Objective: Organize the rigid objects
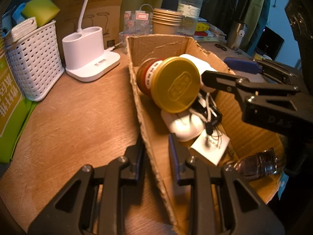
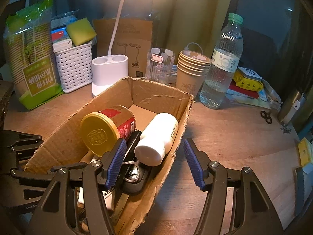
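The left gripper (image 1: 156, 152) is straddling the near left wall of the cardboard box (image 1: 137, 82), one blue-padded finger outside and one inside, with the wall running between them; whether the pads are actually pinching the card, I cannot tell. The right gripper (image 2: 154, 162) is standing wide open across the box's opposite wall (image 2: 176, 143), its left finger inside beside the gold lid, its right finger out over the bench (image 2: 234, 133), holding nothing. Inside the box a red tin with a gold lid (image 2: 101, 133) is lying on its side along the left wall, and a white bottle (image 2: 158, 137) is lying beside it toward the right wall, both resting on top of a dark device with a braided cord (image 2: 133, 174). A white tag (image 1: 210, 146) and a small glass bottle (image 1: 258, 164) are sitting at the box's near end. Beyond the far end of the box, along the back edge of the bench, a white lamp base (image 2: 109, 74), a white basket (image 2: 74, 66), a stack of paper cups (image 2: 191, 70) and a water bottle (image 2: 223, 64) are standing upright.
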Motion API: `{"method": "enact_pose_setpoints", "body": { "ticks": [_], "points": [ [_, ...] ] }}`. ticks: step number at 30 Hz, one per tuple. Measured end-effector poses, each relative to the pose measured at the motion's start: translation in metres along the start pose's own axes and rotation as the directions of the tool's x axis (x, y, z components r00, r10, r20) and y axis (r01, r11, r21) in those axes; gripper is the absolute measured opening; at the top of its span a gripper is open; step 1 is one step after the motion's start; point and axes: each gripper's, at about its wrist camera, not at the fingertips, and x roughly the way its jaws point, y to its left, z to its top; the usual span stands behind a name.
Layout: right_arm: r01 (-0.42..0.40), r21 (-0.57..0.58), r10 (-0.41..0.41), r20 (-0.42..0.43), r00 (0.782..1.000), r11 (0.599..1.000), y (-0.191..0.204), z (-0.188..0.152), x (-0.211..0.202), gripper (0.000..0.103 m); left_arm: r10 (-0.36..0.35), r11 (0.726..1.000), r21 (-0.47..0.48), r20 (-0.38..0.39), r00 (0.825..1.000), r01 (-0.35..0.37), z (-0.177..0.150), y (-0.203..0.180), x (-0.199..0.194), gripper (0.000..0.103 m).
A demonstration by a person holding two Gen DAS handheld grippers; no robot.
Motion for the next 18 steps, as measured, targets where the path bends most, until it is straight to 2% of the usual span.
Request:
{"method": "enact_pose_setpoints", "body": {
  "ticks": [18],
  "points": [
    [0.045,0.056,-0.046,0.019,0.999,0.997,-0.018,-0.014,-0.041,0.064,0.026,1.0,0.013,0.009,1.0,-0.026,-0.001,-0.004,-0.002,0.026]
  ]
}}
